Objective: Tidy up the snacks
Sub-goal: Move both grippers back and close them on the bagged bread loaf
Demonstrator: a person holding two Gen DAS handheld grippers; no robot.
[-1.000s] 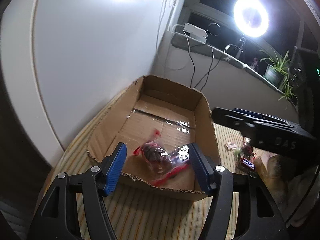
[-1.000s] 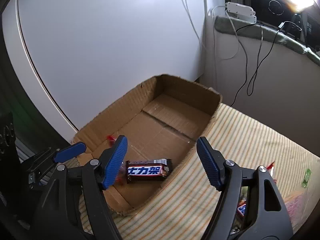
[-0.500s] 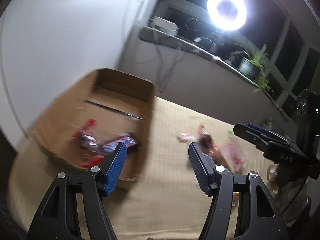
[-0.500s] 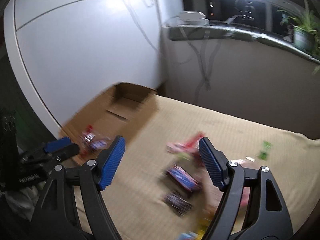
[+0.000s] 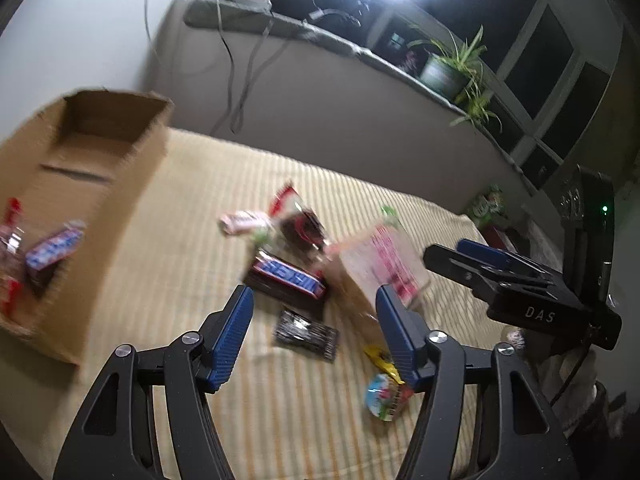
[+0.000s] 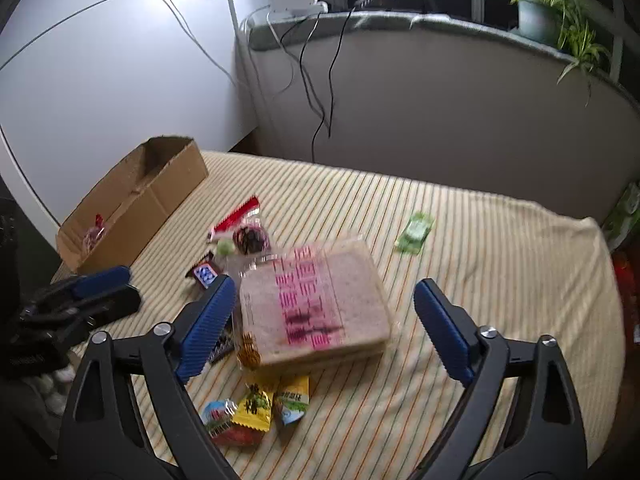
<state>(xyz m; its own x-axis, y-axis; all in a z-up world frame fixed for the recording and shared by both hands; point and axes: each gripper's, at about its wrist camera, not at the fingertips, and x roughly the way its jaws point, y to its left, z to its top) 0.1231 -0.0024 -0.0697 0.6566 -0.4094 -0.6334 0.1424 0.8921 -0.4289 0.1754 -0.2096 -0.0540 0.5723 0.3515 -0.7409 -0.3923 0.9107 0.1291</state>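
While candy bars (image 5: 286, 278) crowd it, bagged bread (image 6: 316, 306) (blurred) abuts sweets (image 6: 256, 408).

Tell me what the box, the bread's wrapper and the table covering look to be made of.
Box: plain brown cardboard, matte, with a rough torn-looking rim.
Bread wrapper: thin clear plastic film, glossy, printed in pink; the slices show through it.
Table covering: seemingly woven cloth, cream with thin stripes, soft and matte; its far edge drapes and wrinkles.

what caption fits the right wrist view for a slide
Right gripper opening over a wrapped bread pack amid loose snacks.
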